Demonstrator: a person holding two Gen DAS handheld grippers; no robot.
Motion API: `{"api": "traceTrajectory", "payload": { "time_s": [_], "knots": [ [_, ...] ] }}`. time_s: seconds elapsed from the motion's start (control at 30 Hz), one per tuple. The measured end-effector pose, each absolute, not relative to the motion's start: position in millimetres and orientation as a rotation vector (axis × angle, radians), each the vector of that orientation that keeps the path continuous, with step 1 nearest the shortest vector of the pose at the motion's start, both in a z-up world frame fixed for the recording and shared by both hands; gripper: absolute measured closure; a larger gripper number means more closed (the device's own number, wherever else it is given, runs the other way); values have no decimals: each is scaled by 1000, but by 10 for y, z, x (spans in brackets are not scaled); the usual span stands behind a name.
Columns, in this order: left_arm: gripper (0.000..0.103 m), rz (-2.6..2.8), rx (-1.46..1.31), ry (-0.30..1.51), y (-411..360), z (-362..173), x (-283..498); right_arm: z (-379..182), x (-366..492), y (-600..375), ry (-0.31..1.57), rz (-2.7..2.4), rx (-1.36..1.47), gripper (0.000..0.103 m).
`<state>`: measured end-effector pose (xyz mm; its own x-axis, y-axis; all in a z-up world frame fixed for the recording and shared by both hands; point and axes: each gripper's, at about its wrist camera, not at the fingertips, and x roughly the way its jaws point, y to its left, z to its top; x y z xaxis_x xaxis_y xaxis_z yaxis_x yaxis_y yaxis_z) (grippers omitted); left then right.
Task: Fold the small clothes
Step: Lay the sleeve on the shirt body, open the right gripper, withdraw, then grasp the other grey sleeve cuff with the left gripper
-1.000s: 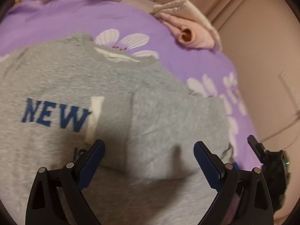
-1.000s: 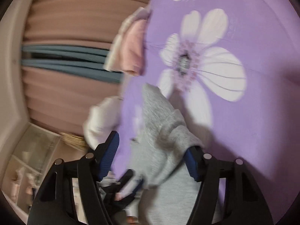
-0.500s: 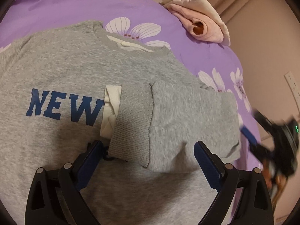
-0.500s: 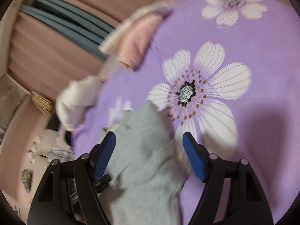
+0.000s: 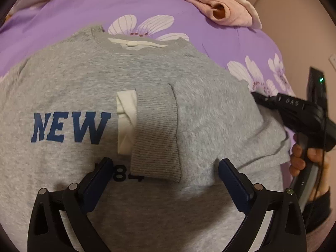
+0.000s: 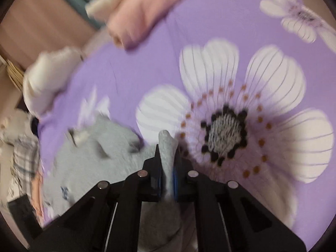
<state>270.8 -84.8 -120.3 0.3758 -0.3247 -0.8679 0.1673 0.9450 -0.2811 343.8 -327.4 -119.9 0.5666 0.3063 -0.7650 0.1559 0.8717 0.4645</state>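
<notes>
A grey sweatshirt (image 5: 84,79) with blue "NEW" lettering lies flat, front up, on the purple flowered bedsheet (image 5: 63,14). Its right sleeve (image 5: 214,117) is folded across the chest, the ribbed cuff (image 5: 155,132) lying over a white inner cuff (image 5: 125,121). My left gripper (image 5: 166,163) hovers open just above the cuff's lower end, nothing between its fingers. My right gripper (image 6: 167,157) is at the sweatshirt's right edge, its jaws closing with the pads pressed on a pinched ridge of grey fabric (image 6: 167,145). In the left wrist view the right gripper (image 5: 260,96) touches the sleeve's shoulder edge.
Folded pink and cream clothes (image 5: 222,6) lie at the far edge of the bed, also blurred as pink clothes (image 6: 136,14). A white soft bundle (image 6: 46,79) sits at the bed's left edge. A hand (image 5: 298,157) holds the right gripper's handle. A beige wall lies beyond.
The right gripper swung over the bed to the sweatshirt's right edge and went from open to shut on a ridge of grey fabric. The left gripper stayed open over the folded sleeve.
</notes>
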Motion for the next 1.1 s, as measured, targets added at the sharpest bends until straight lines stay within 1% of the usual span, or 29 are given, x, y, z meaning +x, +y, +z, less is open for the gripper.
{"api": "traceTrajectory", "payload": {
  "time_s": [0.03,0.07,0.17,0.2,0.33,0.43,0.5,0.53,0.57,0.63,0.7,0.8,0.83,0.87,0.93,1.1],
  "knots": [
    [3,-313,-145,1139,-865,-1209,2711,-1158,3413,-3279,956,86,526,87],
    [3,-311,-139,1136,-865,-1210,2713,-1059,3358,-3301,915,75,528,84],
    [3,-309,-146,1124,-855,-1204,2707,-752,3119,-3321,787,66,479,83],
    [3,-313,-152,1123,-845,-1197,2701,-675,3025,-3290,770,114,471,83],
    [3,-335,-228,1132,-707,-1146,2645,-588,2701,-3100,785,246,381,83],
    [3,-345,-293,1134,-559,-1066,2538,-759,2489,-2902,834,279,289,83],
    [3,-340,-306,1130,-453,-1005,2428,-931,2496,-2815,887,268,244,84],
    [3,-338,-310,1126,-399,-974,2367,-1048,2508,-2765,920,245,210,85],
    [3,-336,-321,1118,-311,-927,2280,-1141,2513,-2713,943,228,178,88],
    [3,-328,-340,1103,-160,-856,2144,-1222,2486,-2664,928,215,159,88],
    [3,-312,-370,1075,82,-774,1972,-1153,2444,-2695,925,200,205,85],
    [3,-290,-445,1040,500,-719,1695,-1001,2245,-2682,886,211,258,70],
    [3,-280,-469,1032,621,-716,1606,-939,2135,-2661,863,220,265,63],
    [3,-262,-508,1017,806,-723,1479,-895,2042,-2633,847,232,269,58],
    [3,-231,-570,996,1103,-753,1276,-825,1799,-2560,823,269,277,57],
    [3,-135,-820,928,1951,-899,839,-788,1321,-2453,785,357,400,48]
  ]
}}
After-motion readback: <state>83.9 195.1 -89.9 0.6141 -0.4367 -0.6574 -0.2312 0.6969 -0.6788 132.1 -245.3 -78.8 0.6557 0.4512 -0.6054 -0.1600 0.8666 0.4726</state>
